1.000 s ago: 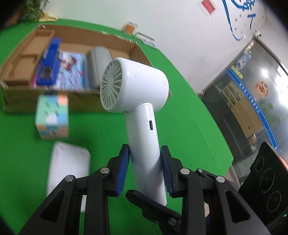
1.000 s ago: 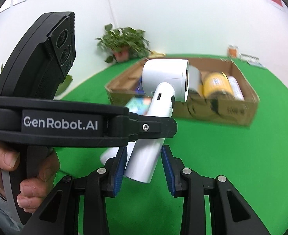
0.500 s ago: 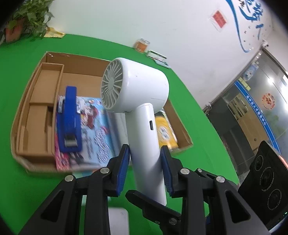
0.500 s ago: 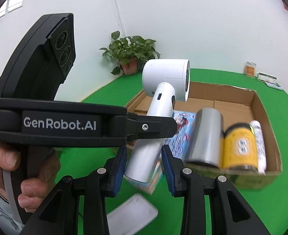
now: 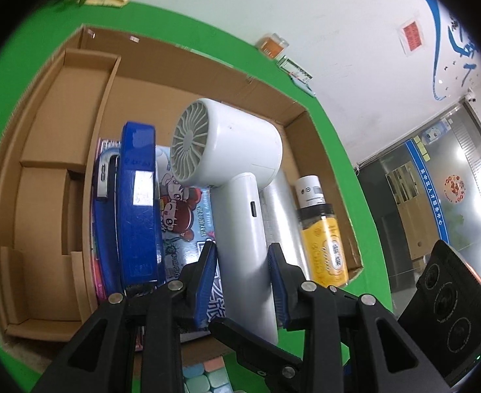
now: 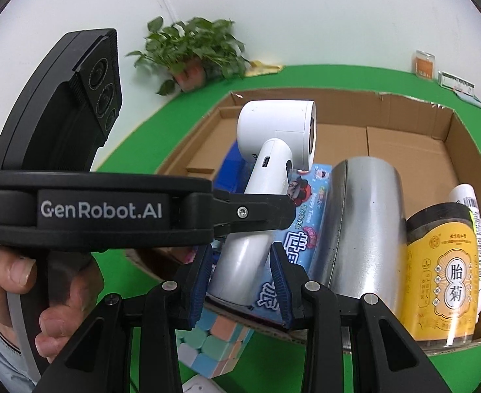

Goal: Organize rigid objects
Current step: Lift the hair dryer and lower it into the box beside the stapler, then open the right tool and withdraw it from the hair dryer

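**Now the dryer hangs over the box**

Now you have carried the white hair dryer [image 5: 230, 177] from the open green tabletop [image 5: 335, 170] to above the cardboard box [image 5: 293, 124]; a second ago the box sat well beyond it, and now its floor fills the view beneath the dryer's head. Both claws are nearly closed and both pinch the dryer's handle: the left gripper [image 5: 242, 278] clamps it partway up, the right gripper [image 6: 240, 283] clamps its lower end, and neither grip has altered during the carry.

Below the dryer lie a blue stapler [image 5: 137, 203] on a picture book [image 5: 188, 226]; to the right rest a steel cylinder [image 6: 361, 226], a yellow-labelled jar [image 6: 443, 278] and a white tube [image 5: 311, 190]. The far half of the box floor is bare. A pastel cube [image 6: 214, 340] waits outside, by the near wall.

Judging by that, transport is all but done; you now need to lower the dryer into free space and let go.
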A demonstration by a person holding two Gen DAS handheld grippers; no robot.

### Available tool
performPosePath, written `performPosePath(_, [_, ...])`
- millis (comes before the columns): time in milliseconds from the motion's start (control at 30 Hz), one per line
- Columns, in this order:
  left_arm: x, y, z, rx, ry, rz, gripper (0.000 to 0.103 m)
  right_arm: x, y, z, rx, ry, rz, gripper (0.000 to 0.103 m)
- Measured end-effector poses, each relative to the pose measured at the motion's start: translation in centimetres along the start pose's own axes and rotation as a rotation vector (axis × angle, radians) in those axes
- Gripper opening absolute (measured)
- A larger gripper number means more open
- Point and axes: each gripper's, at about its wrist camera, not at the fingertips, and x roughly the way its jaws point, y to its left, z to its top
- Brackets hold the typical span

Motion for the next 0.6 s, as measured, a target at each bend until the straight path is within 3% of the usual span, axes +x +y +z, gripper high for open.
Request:
performPosePath(267, [1.8,1.4,0.4,-0.052,0.075,0.011,0.032,2.5,-0.8,0.8,0.033,0.039,-0.027,0.036])
performPosePath(467, [-1.0,0.1,0.1,-0.007,-0.008,0.029,0.040,2.3,-0.6,1.3,0.012,0.009,-0.102,0.039])
performPosePath(500, [-1.9,-0.4,-0.2,0.016,-0.037,0.057,0.041,1.6,-0.2,1.2,0.006,-0.008,-0.104,0.050])
performPosePath(533, [-3.0,-1.1,-0.6,0.048,-0.082,0.097,0.048,0.8,0.0,1.1,-0.004,-0.035,-0.108,0.068])
performPosePath(567, [-4.8,-2.0,-1.5,0.092,-0.163,0.160,0.060,-0.4,0.4,0.6,-0.027,-0.089,-0.116,0.078])
performPosePath(600, [-5.9,-2.6,-2.1,0.115,-0.223,0.203,0.065,-1.9,0.9,-0.2,-0.051,-0.165,-0.133,0.095])
